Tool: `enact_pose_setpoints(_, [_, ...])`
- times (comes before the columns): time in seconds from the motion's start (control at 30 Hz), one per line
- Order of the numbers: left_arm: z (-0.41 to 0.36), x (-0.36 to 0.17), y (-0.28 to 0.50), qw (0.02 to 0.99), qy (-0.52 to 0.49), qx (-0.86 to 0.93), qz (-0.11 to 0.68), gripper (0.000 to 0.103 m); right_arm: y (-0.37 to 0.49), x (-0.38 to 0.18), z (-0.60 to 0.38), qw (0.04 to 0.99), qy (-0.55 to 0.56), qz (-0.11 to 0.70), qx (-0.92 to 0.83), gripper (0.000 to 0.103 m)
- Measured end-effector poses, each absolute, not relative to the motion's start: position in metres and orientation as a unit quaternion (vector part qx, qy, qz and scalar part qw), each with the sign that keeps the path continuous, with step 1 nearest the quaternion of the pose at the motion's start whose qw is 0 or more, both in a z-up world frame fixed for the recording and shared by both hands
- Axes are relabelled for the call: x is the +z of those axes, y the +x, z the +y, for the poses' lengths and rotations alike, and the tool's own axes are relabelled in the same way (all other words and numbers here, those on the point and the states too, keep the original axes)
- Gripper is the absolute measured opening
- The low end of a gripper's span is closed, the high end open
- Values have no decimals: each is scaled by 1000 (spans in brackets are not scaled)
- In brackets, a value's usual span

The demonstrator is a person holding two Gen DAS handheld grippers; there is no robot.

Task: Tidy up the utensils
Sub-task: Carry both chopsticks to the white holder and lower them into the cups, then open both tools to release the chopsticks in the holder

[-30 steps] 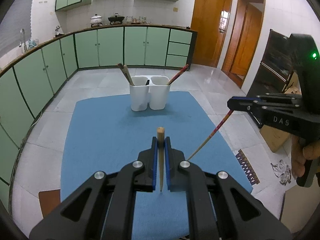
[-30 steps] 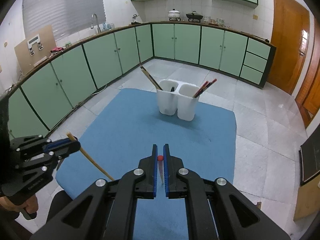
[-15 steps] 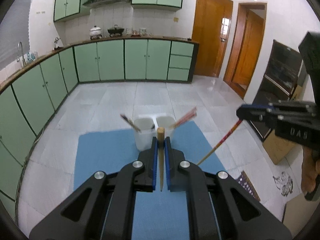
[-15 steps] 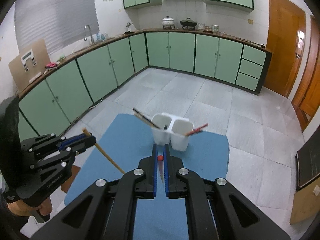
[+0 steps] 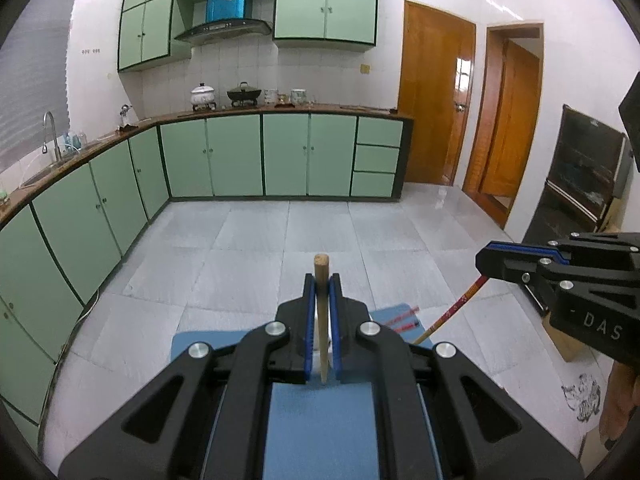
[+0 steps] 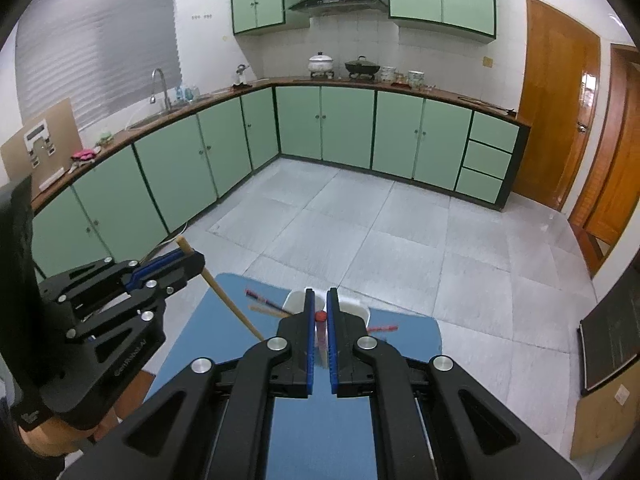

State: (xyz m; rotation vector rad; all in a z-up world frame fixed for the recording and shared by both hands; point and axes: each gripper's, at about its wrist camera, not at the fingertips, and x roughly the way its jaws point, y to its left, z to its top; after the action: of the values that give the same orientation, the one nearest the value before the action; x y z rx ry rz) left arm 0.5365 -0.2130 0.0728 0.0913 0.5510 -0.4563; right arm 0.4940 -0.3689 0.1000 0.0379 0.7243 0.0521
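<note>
My left gripper (image 5: 321,278) is shut on a plain wooden chopstick (image 5: 321,266) that stands upright between the blue pads. My right gripper (image 6: 318,294) is shut on a red patterned chopstick (image 6: 320,316), seen slanting down from that gripper (image 5: 488,258) in the left wrist view. The white two-cup holder (image 6: 352,307) sits on the blue mat (image 6: 224,312), mostly hidden behind my right fingers. Dark and wooden chopsticks (image 6: 266,305) lean out of its left cup and red ones (image 6: 382,328) out of its right. Both grippers hover high above the mat, near the holder.
Green base cabinets (image 5: 240,156) run along the back and left walls around a grey tiled floor (image 5: 320,248). Wooden doors (image 5: 436,108) stand at the right. A dark cabinet (image 5: 580,176) and a cardboard box (image 5: 560,340) lie to the right of the mat.
Both grippers have risen and moved forward with their chopsticks. The holder has dropped from mid-view to behind the fingers, and more of the kitchen shows.
</note>
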Motion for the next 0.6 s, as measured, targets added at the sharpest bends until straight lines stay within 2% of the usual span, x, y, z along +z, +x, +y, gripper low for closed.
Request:
enact_pose_setpoints(0.3, [-227, 69, 591, 947, 32, -208, 242, 6, 546, 91, -392, 938, 43, 344, -3, 5])
enact_pose_setpoints(0.6, [-248, 14, 645, 940, 35, -202, 273, 6, 603, 30, -414, 924, 66, 375, -16, 5])
